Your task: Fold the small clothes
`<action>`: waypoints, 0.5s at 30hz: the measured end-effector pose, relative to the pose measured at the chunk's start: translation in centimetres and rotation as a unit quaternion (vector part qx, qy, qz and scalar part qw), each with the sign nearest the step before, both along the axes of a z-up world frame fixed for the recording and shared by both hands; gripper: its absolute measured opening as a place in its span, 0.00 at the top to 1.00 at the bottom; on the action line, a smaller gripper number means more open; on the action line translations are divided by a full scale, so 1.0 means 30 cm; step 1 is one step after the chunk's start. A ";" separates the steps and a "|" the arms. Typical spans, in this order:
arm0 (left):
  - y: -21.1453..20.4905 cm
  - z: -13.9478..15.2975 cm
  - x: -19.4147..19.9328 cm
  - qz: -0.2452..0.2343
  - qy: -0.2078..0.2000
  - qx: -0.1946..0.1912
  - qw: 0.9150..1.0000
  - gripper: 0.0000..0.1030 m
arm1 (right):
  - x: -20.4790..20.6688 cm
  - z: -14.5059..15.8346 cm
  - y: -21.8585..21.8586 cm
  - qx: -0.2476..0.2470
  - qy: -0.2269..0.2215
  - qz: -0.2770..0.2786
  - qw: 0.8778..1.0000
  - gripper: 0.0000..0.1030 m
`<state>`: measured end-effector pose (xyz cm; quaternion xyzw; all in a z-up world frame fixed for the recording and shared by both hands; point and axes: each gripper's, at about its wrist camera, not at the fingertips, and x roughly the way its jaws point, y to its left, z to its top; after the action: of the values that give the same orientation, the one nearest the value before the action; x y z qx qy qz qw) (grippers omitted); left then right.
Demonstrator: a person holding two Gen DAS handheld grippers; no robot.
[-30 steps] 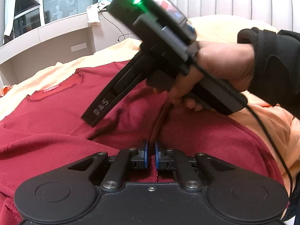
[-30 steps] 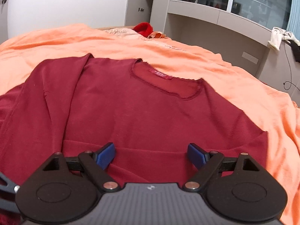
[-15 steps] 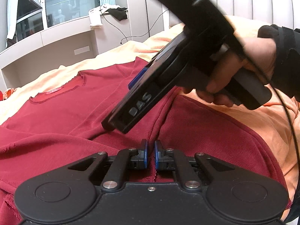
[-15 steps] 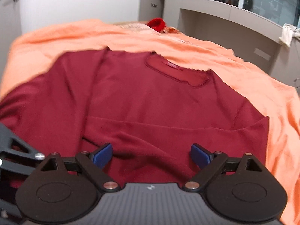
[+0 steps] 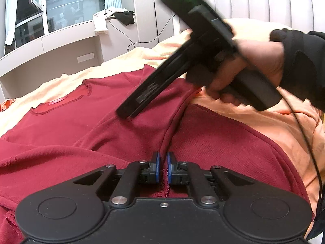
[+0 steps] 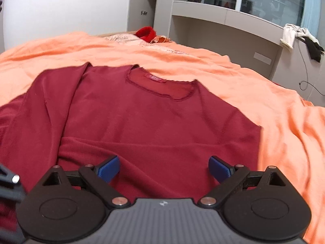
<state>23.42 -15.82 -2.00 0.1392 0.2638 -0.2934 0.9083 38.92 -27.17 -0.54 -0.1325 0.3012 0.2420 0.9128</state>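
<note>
On the orange bedspread [image 6: 264, 85], left gripper [image 5: 163, 167] pinches sweater [image 6: 142, 122] hem (right gripper [image 6: 163, 167] wide)

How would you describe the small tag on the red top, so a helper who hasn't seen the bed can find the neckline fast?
Start at the orange bedspread that covers the bed; the dark red top lies spread flat on it. Follow the top to its round neckline, on the side farthest from the right gripper. The tag is the small pinkish strip inside that neckline, lighter than the fabric around it.
</note>
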 end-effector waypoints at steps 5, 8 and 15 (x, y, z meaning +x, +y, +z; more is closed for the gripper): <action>0.040 0.003 -0.011 -0.002 0.002 -0.023 1.000 0.90 | -0.133 0.036 -0.115 0.014 -0.015 -0.023 1.000 0.01; 0.062 0.005 -0.033 -0.004 -0.003 -0.034 0.999 0.87 | -0.227 0.056 -0.164 0.013 -0.027 -0.034 0.999 0.01; 0.125 0.014 -0.123 0.007 -0.021 -0.068 0.997 0.61 | -0.468 0.067 -0.262 0.048 -0.057 -0.075 0.994 0.00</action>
<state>19.72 -12.07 -1.58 0.0816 0.2250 -0.3007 0.9232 24.89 -35.01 1.48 -0.0792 0.2463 0.1790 0.9492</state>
